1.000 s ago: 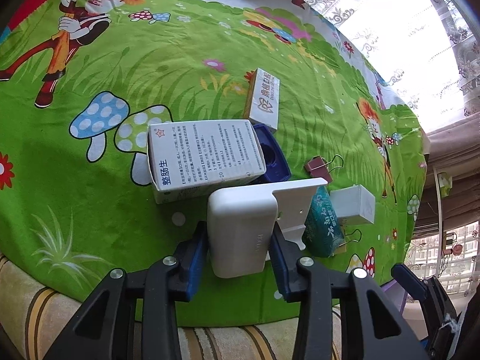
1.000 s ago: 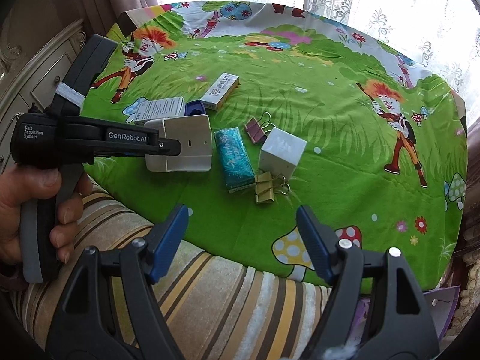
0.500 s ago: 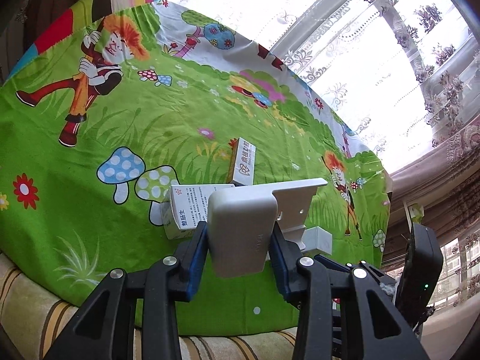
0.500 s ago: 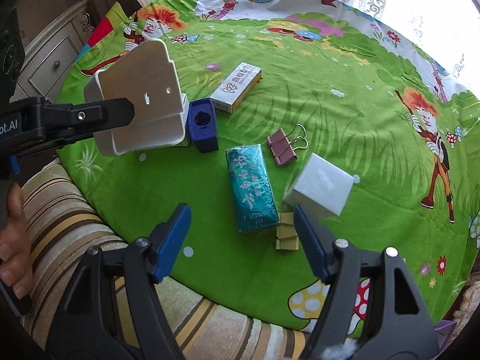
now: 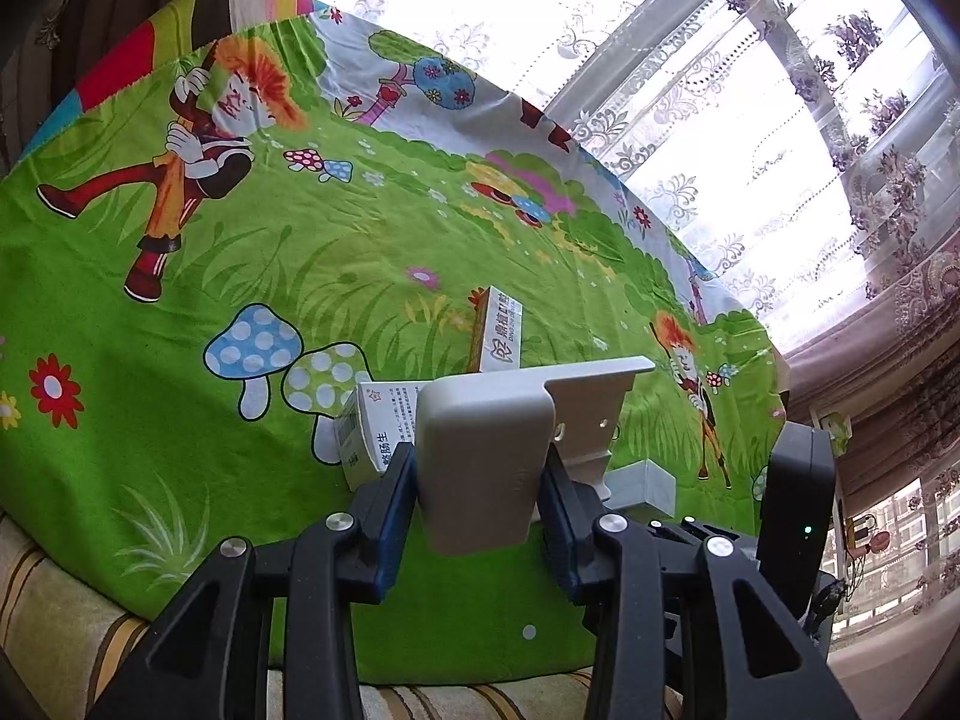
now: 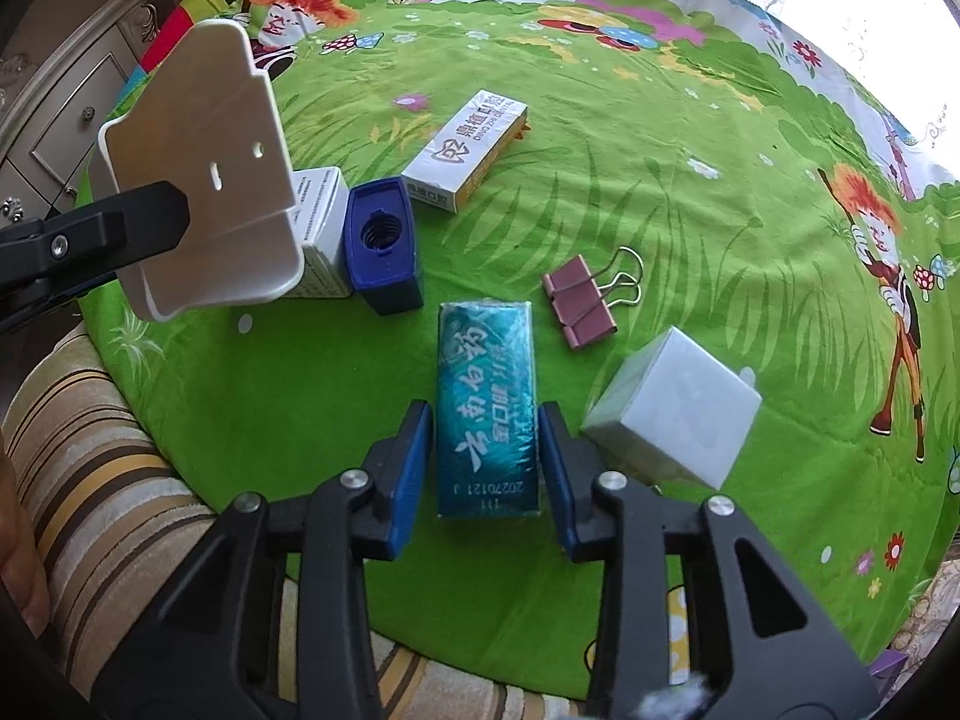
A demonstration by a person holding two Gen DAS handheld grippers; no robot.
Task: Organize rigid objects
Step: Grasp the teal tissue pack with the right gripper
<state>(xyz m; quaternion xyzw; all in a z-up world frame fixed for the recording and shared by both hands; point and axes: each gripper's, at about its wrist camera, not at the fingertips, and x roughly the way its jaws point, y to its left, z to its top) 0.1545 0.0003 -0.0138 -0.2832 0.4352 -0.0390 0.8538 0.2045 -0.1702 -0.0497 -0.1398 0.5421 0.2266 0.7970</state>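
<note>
My left gripper [image 5: 477, 480] is shut on a white plastic holder [image 5: 486, 456] and holds it above the table's near edge; the holder also shows in the right wrist view [image 6: 204, 192]. My right gripper [image 6: 485, 450] is open and straddles the near end of a teal packet [image 6: 485, 402] lying on the green cloth; its fingers stand just beside the packet's sides. A white medicine box [image 6: 321, 222], a blue sharpener [image 6: 384, 240], a white and yellow box [image 6: 468, 150], a pink binder clip [image 6: 579, 300] and a white cube box [image 6: 675, 414] lie around it.
The round table carries a green cartoon cloth [image 6: 690, 210] and ends close below the grippers, with a striped cushion [image 6: 102, 480] under its edge. A wooden cabinet [image 6: 72, 90] stands at the left. Curtained windows [image 5: 750, 90] lie beyond the table.
My right gripper has moved forward and down over the teal packet, and its jaws have narrowed around it. My left gripper has lifted the white holder higher and tilted up.
</note>
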